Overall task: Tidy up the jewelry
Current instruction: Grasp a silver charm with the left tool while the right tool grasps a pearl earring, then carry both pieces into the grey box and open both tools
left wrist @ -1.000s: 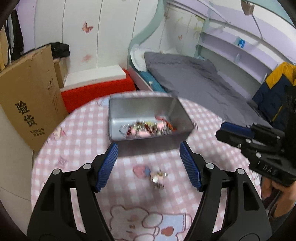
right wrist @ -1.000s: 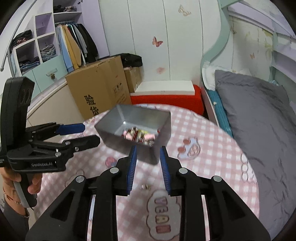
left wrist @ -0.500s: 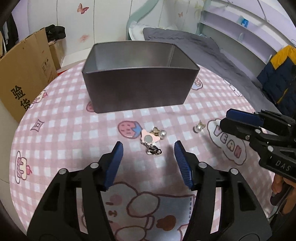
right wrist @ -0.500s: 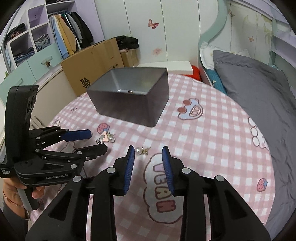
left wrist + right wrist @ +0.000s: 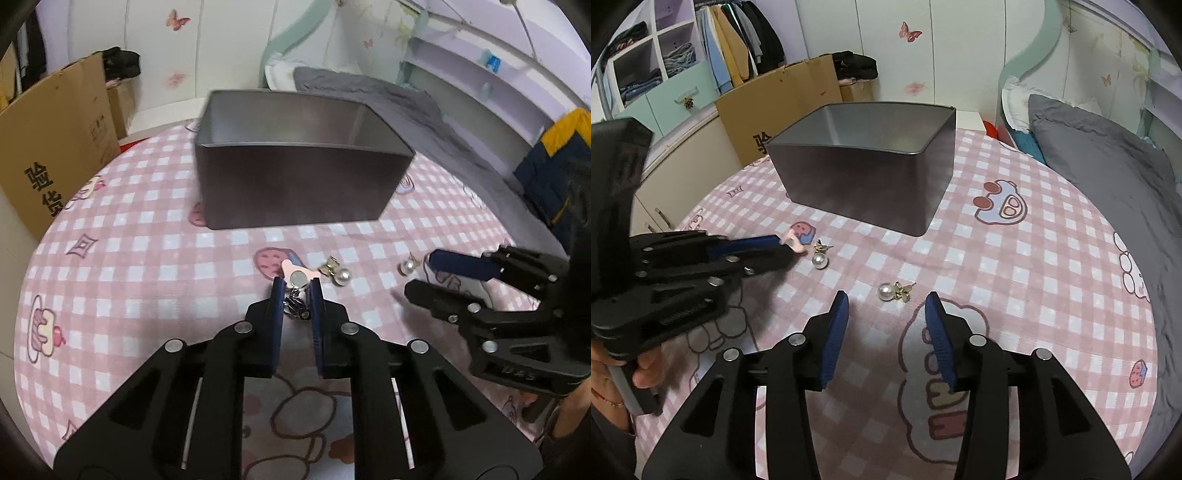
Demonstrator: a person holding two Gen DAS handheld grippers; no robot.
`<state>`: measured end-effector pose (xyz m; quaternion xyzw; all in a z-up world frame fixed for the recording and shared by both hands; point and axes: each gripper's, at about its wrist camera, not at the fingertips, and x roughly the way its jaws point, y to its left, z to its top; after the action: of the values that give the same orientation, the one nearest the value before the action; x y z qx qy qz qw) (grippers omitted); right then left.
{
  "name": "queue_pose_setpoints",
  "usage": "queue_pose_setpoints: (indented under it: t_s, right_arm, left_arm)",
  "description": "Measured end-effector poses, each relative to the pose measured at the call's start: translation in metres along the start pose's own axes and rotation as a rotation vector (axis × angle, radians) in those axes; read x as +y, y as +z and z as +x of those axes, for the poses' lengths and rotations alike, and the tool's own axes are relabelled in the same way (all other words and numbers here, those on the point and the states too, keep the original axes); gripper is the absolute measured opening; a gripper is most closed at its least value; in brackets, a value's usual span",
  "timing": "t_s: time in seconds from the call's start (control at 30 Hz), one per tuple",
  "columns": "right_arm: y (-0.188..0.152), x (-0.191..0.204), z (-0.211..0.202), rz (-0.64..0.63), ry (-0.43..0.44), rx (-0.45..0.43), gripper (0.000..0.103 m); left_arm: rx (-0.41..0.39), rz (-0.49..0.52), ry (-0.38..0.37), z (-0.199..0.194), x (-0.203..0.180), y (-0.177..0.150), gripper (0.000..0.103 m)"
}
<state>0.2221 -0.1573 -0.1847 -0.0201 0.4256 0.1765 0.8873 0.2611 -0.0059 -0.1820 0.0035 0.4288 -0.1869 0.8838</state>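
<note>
Jewelry scattered on a round table under a pink checked cloth (image 5: 1015, 266), in front of a dark metal box (image 5: 871, 177). Left gripper (image 5: 296, 291) closing, blue pads (image 5: 277, 295) pinching a pink charm with a silver clasp (image 5: 297, 278). Just beside it, a pearl earring (image 5: 341, 275). Right gripper (image 5: 886, 310) opening, nothing clamped; a second pearl earring (image 5: 892, 291) lying just ahead of the gap between its tips. Cardboard carton (image 5: 783, 99) behind the table.
</note>
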Motion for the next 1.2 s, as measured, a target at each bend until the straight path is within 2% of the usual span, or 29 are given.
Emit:
queue_pose_setpoints:
  t_s: [0.33, 0.43, 0.47, 0.67, 1.0, 1.2]
  right_arm:
    - [0.006, 0.004, 0.009, -0.030, -0.031, 0.005, 0.041]
    - [0.006, 0.007, 0.011, -0.057, -0.063, 0.008, 0.020]
    - [0.006, 0.008, 0.011, -0.062, -0.066, 0.009, 0.016]
    - [0.006, 0.007, 0.004, -0.067, -0.047, 0.007, 0.014]
    - [0.044, 0.003, -0.047, -0.058, 0.003, -0.138, 0.014]
    - [0.072, 0.001, -0.056, -0.043, 0.033, -0.208, 0.014]
  left_arm:
    - [-0.030, 0.002, -0.028, -0.019, 0.001, 0.004, 0.014]
    - [-0.031, 0.006, -0.026, -0.020, -0.001, 0.005, 0.014]
    - [-0.031, 0.007, -0.029, -0.020, -0.001, 0.006, 0.014]
    - [-0.054, 0.015, -0.051, -0.029, -0.004, 0.013, 0.014]
    - [-0.135, 0.054, -0.083, -0.053, -0.017, 0.045, 0.014]
    - [-0.158, 0.074, -0.075, -0.052, -0.022, 0.069, 0.014]
